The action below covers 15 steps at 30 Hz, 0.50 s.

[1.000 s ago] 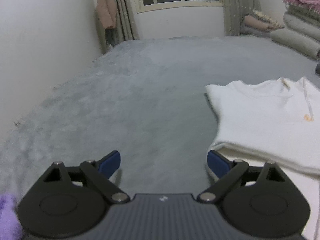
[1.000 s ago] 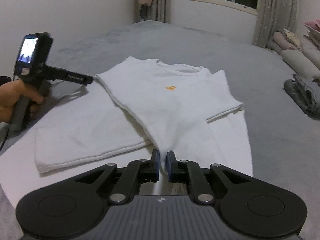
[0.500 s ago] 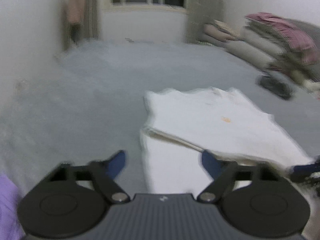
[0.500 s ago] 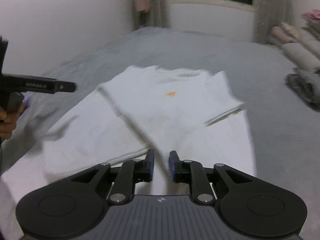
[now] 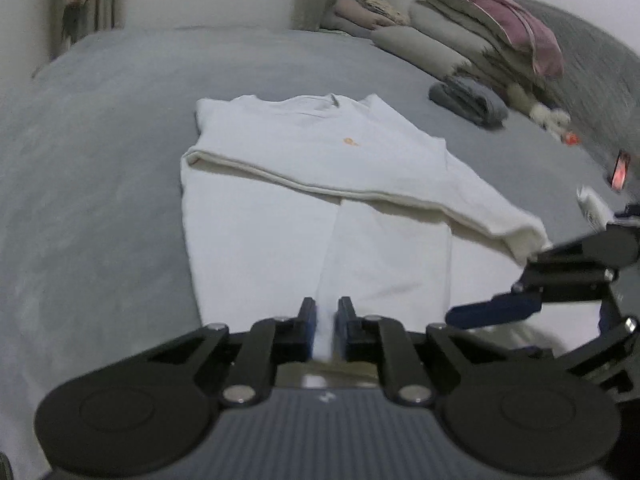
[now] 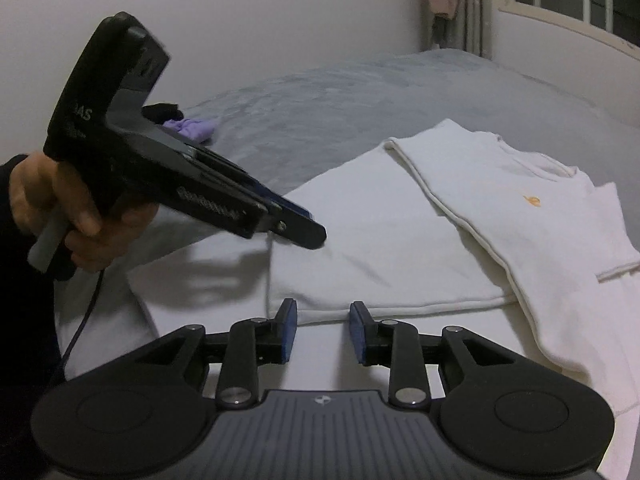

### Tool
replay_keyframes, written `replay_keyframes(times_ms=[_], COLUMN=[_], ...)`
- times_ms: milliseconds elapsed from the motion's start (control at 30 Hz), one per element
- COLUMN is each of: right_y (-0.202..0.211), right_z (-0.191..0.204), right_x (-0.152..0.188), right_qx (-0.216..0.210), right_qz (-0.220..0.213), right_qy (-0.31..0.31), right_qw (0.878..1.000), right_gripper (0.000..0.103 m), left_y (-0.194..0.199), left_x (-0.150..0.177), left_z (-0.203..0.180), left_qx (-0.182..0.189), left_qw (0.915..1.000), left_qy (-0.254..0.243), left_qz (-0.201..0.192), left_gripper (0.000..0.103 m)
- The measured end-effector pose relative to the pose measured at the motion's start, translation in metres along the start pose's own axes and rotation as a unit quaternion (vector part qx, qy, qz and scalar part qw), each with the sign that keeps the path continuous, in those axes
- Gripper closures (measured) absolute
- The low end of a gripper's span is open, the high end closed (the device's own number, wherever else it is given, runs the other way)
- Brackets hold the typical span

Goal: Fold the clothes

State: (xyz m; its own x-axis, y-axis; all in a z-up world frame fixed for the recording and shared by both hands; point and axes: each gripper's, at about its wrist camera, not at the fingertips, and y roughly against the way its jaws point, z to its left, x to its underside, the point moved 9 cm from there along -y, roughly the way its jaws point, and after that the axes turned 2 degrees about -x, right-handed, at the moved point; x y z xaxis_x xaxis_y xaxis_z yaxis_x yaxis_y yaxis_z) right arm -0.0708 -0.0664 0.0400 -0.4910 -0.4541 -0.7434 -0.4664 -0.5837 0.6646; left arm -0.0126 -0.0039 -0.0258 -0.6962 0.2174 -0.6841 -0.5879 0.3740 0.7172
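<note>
Two grippers work over one white shirt that lies flat on the grey bed. The shirt is partly folded: its top half, with the collar and a small orange mark, lies slantwise over the lower cloth, and a thick folded edge runs across the middle. One sleeve end hangs out toward the right side. The left gripper has its two blue pads pressed nearly together on a raised ridge of the white cloth at the near hem. The right gripper stands with its fingers spread apart, nothing between them, just above the near edge. A hand grips the left tool. At the headboard sits one stack of pillows, and one purple cloth lies far off.
</note>
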Motion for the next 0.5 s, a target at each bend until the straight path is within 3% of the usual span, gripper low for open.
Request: replay_keyframes(times_ms=[133,500], right_y=[-0.006,-0.016], right_z=[0.006,0.015], right_x=[0.003,0.001], right_qx=[-0.011,-0.022], right_qz=[0.010,0.003], right_qy=[0.014,0.007], right_qw=[1.000,1.000], right_gripper=[0.070,0.064], left_y=[0.005,0.023], left_x=[-0.001,-0.015], left_z=[-0.003,0.003], left_qx=[-0.011,-0.021], left_qw=[0.9999,0.9985], left_qy=[-0.008,0.012], left_qz=[-0.011,-0.050], left_gripper=[0.101,0.101])
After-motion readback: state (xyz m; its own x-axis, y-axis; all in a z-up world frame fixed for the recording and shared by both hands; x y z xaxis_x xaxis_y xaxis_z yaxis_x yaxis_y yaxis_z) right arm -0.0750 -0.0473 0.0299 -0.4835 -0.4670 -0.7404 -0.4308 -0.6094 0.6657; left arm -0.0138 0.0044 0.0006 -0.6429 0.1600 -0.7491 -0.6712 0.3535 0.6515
